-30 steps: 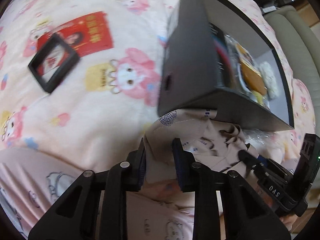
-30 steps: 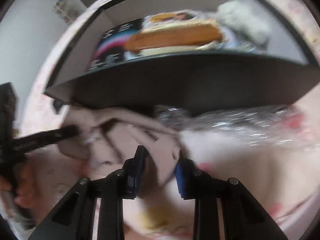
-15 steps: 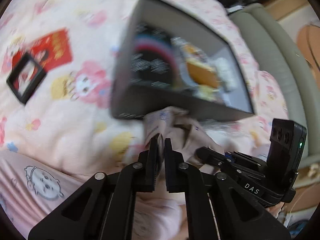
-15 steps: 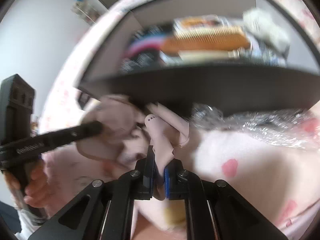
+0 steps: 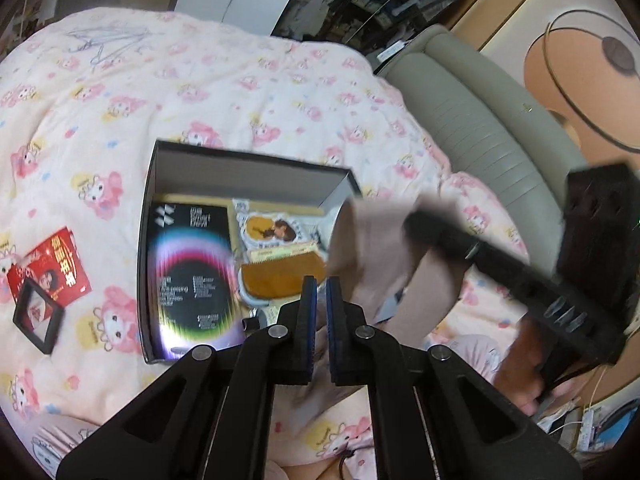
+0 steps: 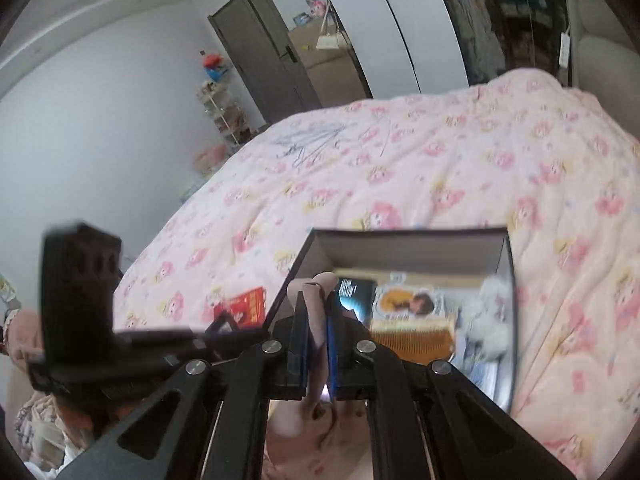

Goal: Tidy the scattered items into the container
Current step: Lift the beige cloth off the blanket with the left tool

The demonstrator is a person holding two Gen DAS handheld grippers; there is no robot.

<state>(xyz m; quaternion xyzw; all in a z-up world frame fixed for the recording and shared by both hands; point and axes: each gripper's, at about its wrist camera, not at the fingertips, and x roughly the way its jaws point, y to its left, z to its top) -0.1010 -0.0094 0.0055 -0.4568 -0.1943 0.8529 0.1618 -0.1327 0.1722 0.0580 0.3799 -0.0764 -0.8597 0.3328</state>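
cloth (image 5: 384, 248) hangs between both tools, left tool (image 5: 318, 300) and right tool (image 6: 318, 336) each clenched on a fold, just short of the box (image 5: 248, 164) ahead; a thin pinch could slip, dropping it on the bed (image 5: 200, 92).

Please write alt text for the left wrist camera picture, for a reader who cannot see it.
Both grippers, the left gripper and the right gripper, hold a beige cloth above an open black box on a pink cartoon quilt. The box holds a dark booklet and a brown comb. A red card and a black frame lie left of the box.
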